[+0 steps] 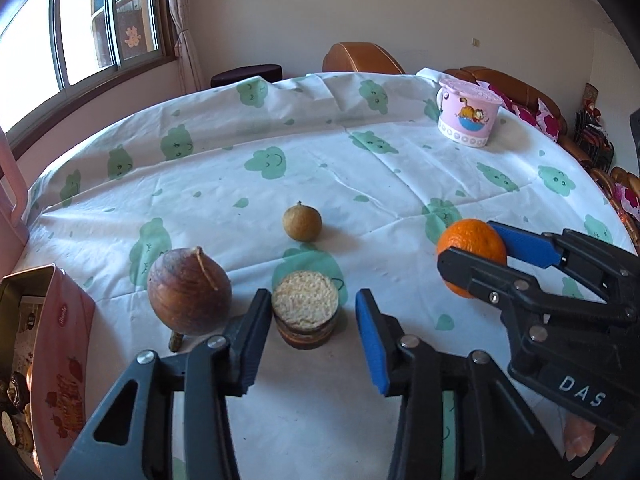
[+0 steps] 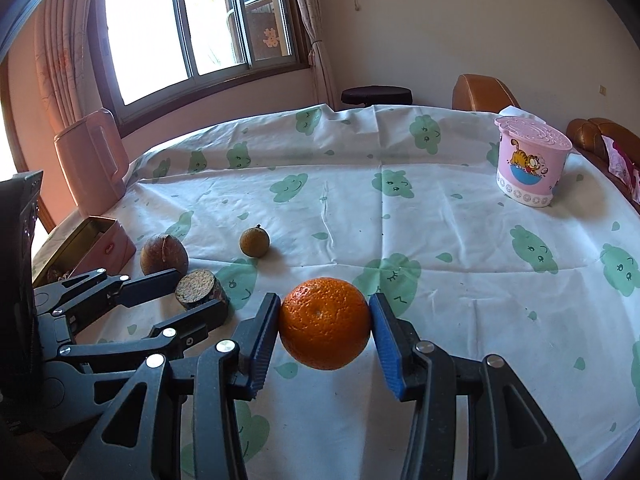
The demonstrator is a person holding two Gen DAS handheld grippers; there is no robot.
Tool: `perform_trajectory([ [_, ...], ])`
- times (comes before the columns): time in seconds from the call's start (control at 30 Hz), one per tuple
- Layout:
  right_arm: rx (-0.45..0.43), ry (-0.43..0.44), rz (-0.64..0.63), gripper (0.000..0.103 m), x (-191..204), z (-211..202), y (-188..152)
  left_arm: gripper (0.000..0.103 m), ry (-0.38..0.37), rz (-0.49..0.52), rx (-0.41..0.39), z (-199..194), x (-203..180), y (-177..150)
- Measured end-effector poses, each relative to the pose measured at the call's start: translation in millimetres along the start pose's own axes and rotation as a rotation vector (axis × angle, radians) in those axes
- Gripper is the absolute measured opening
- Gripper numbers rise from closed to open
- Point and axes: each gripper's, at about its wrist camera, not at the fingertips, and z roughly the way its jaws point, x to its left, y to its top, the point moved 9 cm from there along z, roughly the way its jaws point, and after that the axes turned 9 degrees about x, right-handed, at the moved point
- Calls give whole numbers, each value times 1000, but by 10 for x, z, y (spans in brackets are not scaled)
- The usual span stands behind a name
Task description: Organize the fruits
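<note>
Holding the orange [image 2: 325, 323] nice and firm there: your right gripper [image 2: 325, 326] has both pads pressed on its sides, and the fruit sits lifted a bit off the tabletop [image 2: 440, 240], its shadow underneath. From the left wrist view you can see the same grip off to the right, orange [image 1: 472, 258] poking out past the black finger.

Your left gripper [image 1: 313, 334] is down around the short cut stub with the pale grainy top [image 1: 305, 314]. The stub sits between the fingers; the left pad looks right against it, the blue right pad shows a small gap in that view. In the right wrist view the fingers bracket the stub [image 2: 200, 286] closely, so I'd call it closed on it.

Just left of the stub is the big round brown fruit with a dry stem [image 1: 189, 291], close but apart. The small tan longan-looking fruit [image 1: 302, 222] sits further back on its own. A pink tin box [image 1: 60, 344] stands open at the left edge, and a pink cartoon-cat cup with lid [image 1: 467, 114] is far back right.
</note>
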Motion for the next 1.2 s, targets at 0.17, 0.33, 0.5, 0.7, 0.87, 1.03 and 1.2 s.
perform_trajectory([
  [0.17, -2, 11, -3, 48, 11, -3, -4, 35, -7, 2, -16, -29, -8, -7],
  [0.33, -24, 14, -3, 48, 11, -45, 8, 35, -5, -24, -56, -107, 57, 26],
  [0.5, -47, 11, -21, 48, 47, -94, 17, 35, -5, -38, -99, -194, 90, 48],
  [0.7, -73, 17, -46, 48, 96, -152, 29, 35, -9, -61, -129, -256, 139, 58],
  [0.87, -95, 20, -53, 48, 107, -199, 32, 35, -5, -73, -157, -309, 166, 61],
  [1.03, -122, 22, -59, 48, 125, -258, 39, 35, 9, -66, -187, -374, 155, 67],
  [1.2, -146, 23, -65, 48, 132, -308, 41, 35, 13, -67, -212, -425, 152, 77],
])
